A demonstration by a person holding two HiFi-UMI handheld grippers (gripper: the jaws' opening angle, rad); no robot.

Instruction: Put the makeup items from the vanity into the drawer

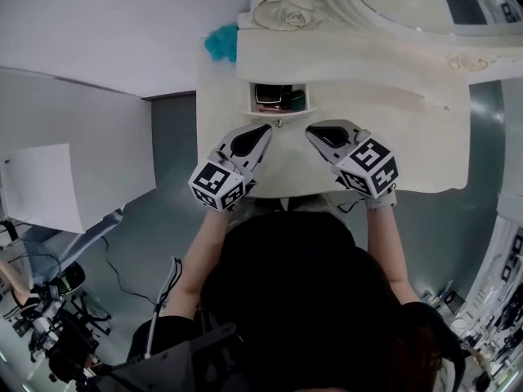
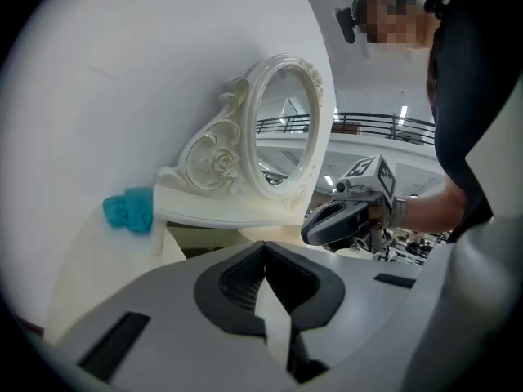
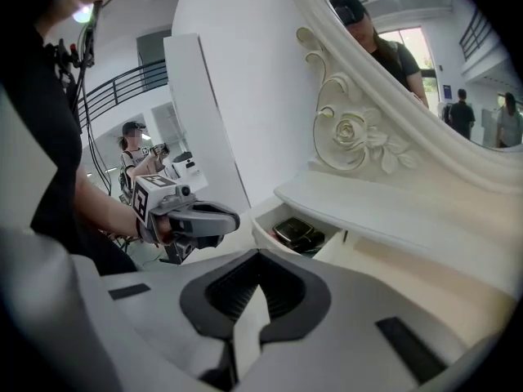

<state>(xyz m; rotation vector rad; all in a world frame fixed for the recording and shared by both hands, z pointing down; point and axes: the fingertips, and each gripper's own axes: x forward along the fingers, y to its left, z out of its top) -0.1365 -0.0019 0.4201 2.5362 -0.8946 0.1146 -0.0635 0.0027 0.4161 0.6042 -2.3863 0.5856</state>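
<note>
The white vanity (image 1: 384, 137) has a small drawer (image 1: 263, 110) standing open, with a dark compact (image 1: 270, 95) and a green item (image 1: 297, 100) lying inside. My left gripper (image 1: 265, 131) hovers just in front of the drawer on its left side, jaws shut and empty. My right gripper (image 1: 313, 132) hovers on the drawer's right side, also shut and empty. In the right gripper view the open drawer (image 3: 263, 233) shows the dark compact (image 3: 294, 232) beyond my shut jaws (image 3: 260, 258), with the left gripper (image 3: 196, 219) to the left. The left gripper (image 2: 265, 251) view shows the right gripper (image 2: 339, 220).
An ornate oval mirror (image 2: 282, 125) with carved rose scrolls stands at the vanity's back. A teal fluffy thing (image 1: 221, 42) sits at the back left corner (image 2: 129, 211). White wall panels and grey floor lie to the left; cables and equipment are near the person's feet.
</note>
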